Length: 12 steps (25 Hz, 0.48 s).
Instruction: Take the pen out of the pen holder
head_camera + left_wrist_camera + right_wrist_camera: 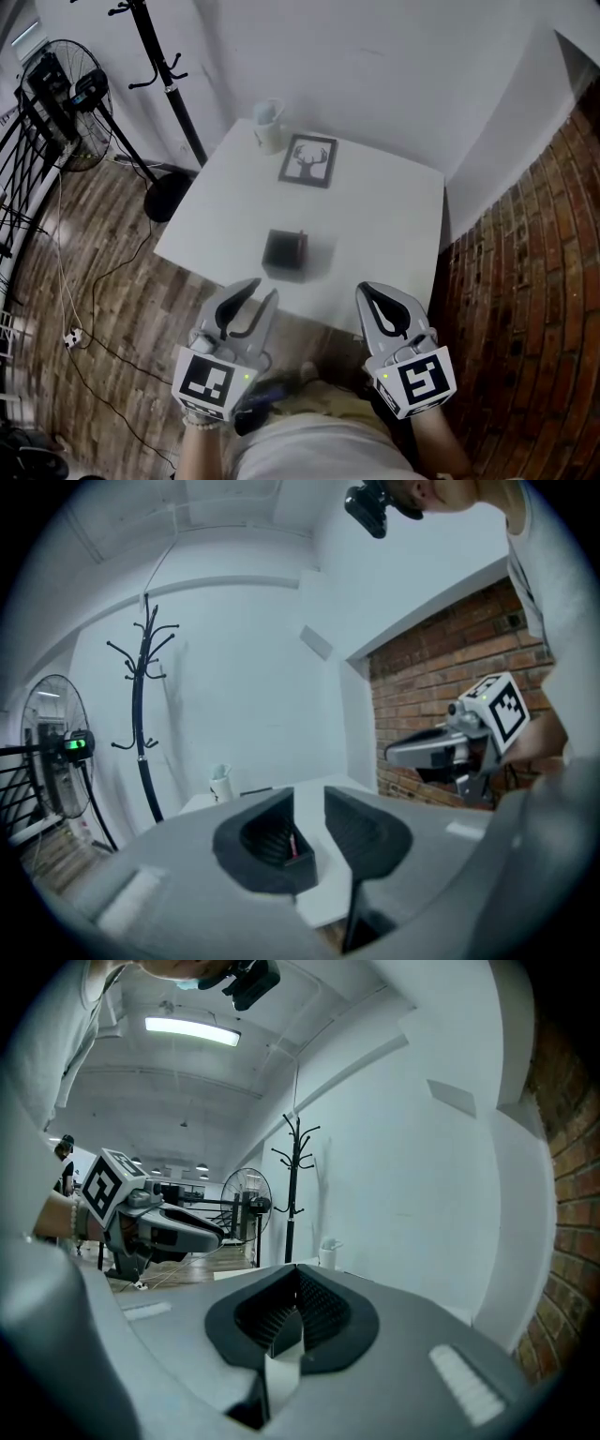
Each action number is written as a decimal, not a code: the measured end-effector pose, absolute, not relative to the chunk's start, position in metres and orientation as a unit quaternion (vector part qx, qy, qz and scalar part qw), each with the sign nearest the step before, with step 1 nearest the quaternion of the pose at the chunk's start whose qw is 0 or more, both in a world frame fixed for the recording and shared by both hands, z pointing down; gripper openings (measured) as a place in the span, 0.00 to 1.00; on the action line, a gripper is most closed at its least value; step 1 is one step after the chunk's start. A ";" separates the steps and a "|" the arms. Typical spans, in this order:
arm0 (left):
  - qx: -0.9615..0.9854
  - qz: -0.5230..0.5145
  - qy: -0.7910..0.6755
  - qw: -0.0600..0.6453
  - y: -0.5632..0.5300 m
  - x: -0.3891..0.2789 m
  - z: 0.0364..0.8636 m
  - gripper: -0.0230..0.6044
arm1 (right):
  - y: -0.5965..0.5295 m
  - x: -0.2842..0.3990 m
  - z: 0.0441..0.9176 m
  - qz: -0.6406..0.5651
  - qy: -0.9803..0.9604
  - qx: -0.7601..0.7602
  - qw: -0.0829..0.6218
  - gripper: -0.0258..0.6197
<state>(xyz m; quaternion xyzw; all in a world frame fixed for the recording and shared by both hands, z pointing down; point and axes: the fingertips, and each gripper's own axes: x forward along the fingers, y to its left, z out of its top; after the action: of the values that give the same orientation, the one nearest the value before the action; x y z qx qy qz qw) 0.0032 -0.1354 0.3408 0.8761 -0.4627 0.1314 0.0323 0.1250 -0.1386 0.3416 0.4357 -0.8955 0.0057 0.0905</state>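
The pen [302, 233] stands in the black pen holder [284, 255] in the middle of the white worktop [384, 206]. The left gripper [264, 288] has its jaws apart and empty. The right gripper [367, 289] has its jaws closed on nothing.

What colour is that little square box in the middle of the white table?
Black. The pen holder shows best in the head view, from above.

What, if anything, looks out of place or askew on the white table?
Nothing is spilled or broken. Only the black-framed deer picture seems odd: it appears to lie flat, face up, rather than standing. The black square pen holder stands upright.
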 end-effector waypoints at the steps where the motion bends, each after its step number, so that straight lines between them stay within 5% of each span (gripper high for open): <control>1: 0.877 0.131 -0.461 0.034 -0.138 0.004 0.342 0.18 | -0.140 0.125 0.342 0.007 -0.895 0.436 0.092 0.04; 12: 0.891 0.138 -0.431 0.029 -0.177 0.008 0.359 0.19 | -0.162 0.127 0.357 0.026 -0.883 0.455 0.108 0.04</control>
<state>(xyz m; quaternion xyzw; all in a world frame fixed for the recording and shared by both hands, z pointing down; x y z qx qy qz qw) 0.0079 -0.1770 0.3594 0.8912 -0.4314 0.1376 0.0291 0.1271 -0.1615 0.3569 0.4554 -0.8834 0.0260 0.1078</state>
